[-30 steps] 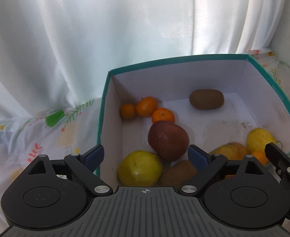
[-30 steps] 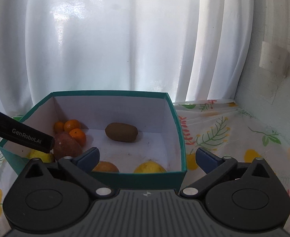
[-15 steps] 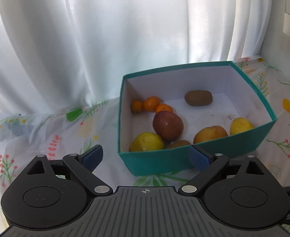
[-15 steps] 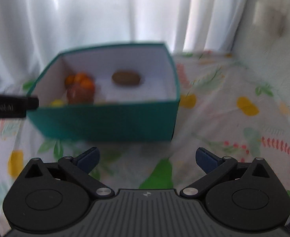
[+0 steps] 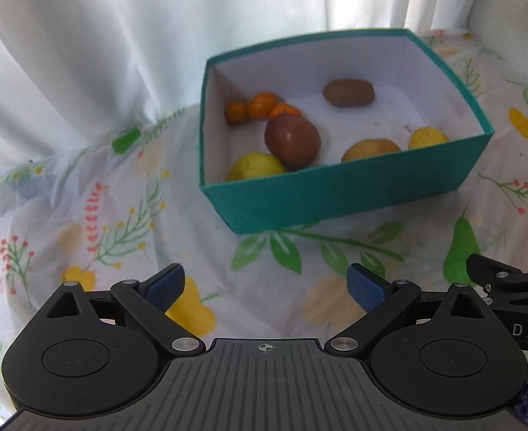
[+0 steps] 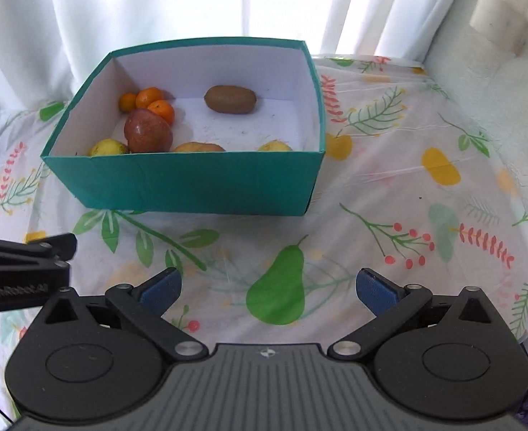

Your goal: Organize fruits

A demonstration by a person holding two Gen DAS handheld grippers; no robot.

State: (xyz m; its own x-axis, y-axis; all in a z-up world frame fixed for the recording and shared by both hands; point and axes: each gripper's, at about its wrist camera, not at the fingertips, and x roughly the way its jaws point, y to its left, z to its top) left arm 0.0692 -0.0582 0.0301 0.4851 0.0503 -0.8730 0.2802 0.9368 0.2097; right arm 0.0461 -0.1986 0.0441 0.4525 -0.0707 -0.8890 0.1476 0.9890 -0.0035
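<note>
A teal box (image 6: 192, 183) is sitting mid-frame on the flowered table (image 6: 407, 215), holding fruit. Its firm, heavy apple (image 6: 148, 131) needs gripping across the middle; the kiwi (image 6: 230, 99) is softer, the tangerines (image 6: 156, 102) squashable. Left tongs (image 5: 265, 283) are opening, empty; right tongs (image 6: 269, 285) are standing wide, empty.

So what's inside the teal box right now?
The teal box holds a kiwi, a red apple and three small oranges. Its near wall half hides three yellowish fruits; anything lower against that wall can't be seen.
</note>
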